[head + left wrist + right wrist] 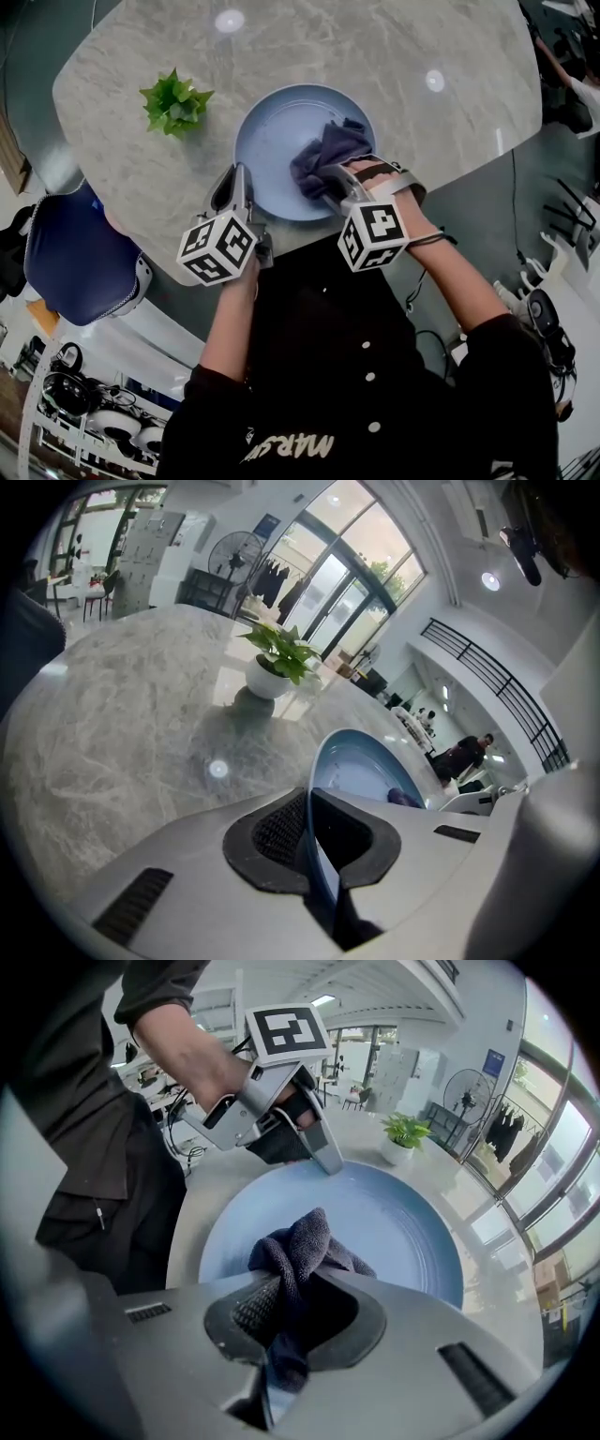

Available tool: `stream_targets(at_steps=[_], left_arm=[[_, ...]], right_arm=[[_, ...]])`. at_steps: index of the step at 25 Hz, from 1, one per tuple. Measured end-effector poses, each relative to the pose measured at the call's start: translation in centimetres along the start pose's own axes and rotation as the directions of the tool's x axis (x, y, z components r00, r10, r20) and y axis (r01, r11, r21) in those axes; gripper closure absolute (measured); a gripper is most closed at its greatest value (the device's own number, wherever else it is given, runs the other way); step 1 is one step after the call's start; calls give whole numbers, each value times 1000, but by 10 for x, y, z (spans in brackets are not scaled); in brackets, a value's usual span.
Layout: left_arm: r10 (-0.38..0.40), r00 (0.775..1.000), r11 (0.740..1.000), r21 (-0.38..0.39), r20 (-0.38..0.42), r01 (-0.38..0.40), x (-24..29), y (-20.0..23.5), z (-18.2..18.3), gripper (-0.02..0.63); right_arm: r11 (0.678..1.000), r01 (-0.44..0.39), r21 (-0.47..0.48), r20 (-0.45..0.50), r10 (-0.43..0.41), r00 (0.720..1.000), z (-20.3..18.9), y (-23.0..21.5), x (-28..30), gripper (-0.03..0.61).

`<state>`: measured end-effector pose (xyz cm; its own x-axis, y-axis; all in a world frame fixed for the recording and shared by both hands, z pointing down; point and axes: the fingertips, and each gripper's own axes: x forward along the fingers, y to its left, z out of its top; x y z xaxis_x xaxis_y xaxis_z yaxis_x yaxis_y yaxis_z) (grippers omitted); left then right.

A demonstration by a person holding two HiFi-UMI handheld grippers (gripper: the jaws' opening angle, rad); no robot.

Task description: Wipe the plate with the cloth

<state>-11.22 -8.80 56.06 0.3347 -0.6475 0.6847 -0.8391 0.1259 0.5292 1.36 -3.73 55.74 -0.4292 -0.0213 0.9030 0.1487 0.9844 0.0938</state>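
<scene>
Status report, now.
Left gripper shut on plate rim. Right gripper shut on cloth, cloth on plate. Potted plant aside, nothing in the way.

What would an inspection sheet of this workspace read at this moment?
Surface: grey marbled table, glossy, showing lamp reflections.
Job's things: blue plate near the table's near edge; dark cloth bunched on the plate's right half.
Clutter: small potted plant left of the plate, apart from it.
Grippers: left gripper shut on the plate's rim; right gripper shut on the cloth.
Cables: thin cable on the floor right of the table.
Surroundings: blue chair at the table's left; standing fan beyond the table.
</scene>
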Motion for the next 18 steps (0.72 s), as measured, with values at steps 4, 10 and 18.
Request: stream_targets(at_steps=[4, 10, 18], left_arm=[[8, 1000, 1000, -3, 3, -8, 0, 1, -1, 581], [5, 1000, 1000, -5, 9, -5, 0, 0, 0, 581], [8, 1000, 1000, 26, 9, -8, 0, -1, 0, 582]], right_arm=[[998, -32, -45, -103, 28, 994, -22, 7, -7, 546], [998, -44, -48, -183, 35, 982, -44, 9, -16, 545], [998, 4, -59, -155, -13, 988, -35, 5, -20, 545]])
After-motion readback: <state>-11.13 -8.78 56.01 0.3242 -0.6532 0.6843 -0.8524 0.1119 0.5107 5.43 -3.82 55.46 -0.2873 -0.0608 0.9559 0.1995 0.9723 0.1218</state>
